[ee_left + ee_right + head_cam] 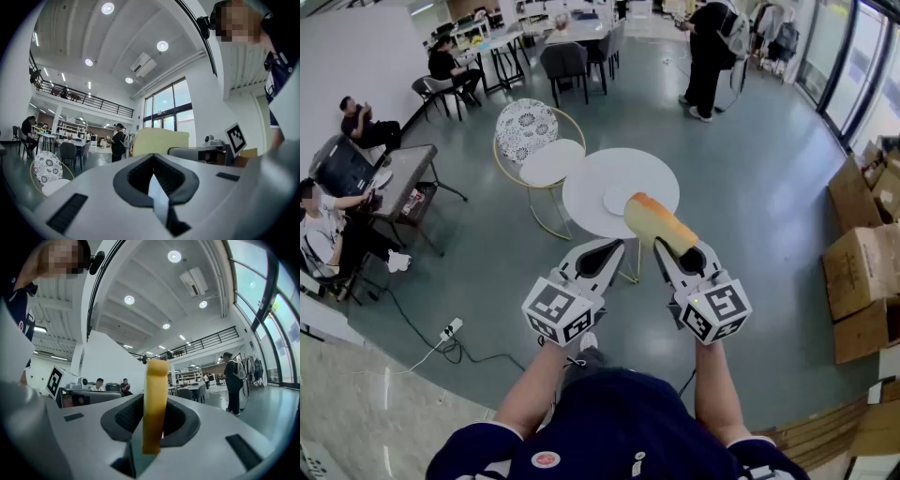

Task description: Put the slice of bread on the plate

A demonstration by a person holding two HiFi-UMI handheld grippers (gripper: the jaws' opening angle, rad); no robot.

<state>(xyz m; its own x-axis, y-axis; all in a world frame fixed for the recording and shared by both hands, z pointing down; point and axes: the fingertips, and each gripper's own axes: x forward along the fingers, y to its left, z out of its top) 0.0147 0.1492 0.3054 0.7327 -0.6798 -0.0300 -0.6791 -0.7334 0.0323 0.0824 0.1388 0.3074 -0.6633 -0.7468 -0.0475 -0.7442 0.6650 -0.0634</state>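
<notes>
Head view: right gripper (680,257), jaws pinched on the soft tan slice of bread (659,223), holds it aloft short of the small white plate (617,200) on the round white tabletop (586,178). Left gripper (598,259) has its jaws closed and empty. An early release would likely miss the plate.

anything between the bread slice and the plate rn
Nothing in the way. In the head view the bread slice, clamped in the right gripper, ends right beside the plate, and only bare white table shows between them.
</notes>
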